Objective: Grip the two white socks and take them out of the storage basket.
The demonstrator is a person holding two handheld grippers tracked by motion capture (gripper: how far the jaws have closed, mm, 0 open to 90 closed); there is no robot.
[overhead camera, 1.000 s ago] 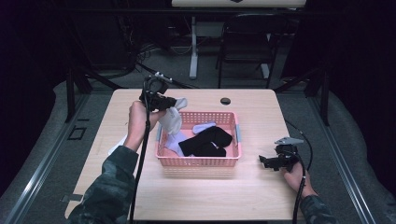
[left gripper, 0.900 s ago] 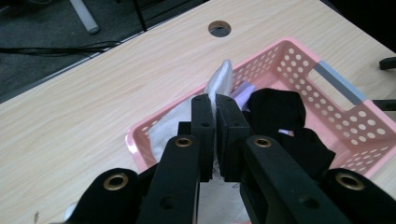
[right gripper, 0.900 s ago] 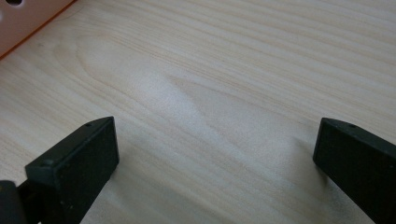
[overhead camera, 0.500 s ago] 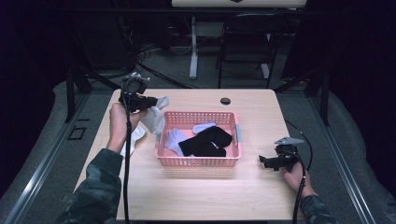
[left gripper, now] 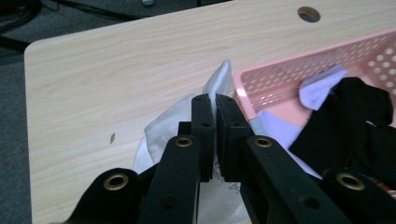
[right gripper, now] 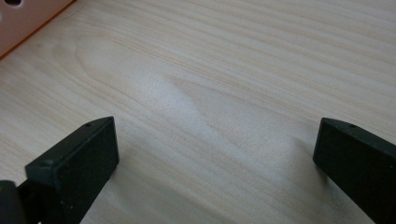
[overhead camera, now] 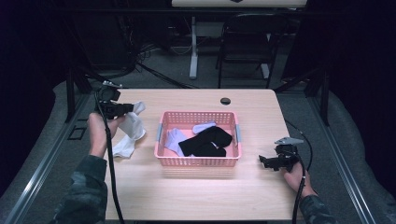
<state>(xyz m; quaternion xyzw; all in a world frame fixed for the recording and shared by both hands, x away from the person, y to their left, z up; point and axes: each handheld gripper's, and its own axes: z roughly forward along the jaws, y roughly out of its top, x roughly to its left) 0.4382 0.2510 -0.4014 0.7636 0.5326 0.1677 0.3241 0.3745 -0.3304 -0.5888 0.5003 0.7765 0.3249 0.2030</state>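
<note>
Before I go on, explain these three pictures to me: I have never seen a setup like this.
There is no robot here. A person sits at a wooden table and holds a hand tool with two black jaws in each hand.

The high view looks down from above the person. The other two come from small cameras riding on the tools, looking along their jaws.

On the table stands a pink basket holding a black sock and pale socks. Another white sock lies on the table left of it.

The left gripper is shut on a white sock, lifted beside the basket. The right gripper is open and holds nothing; it is low over bare wood right of the basket.
</note>
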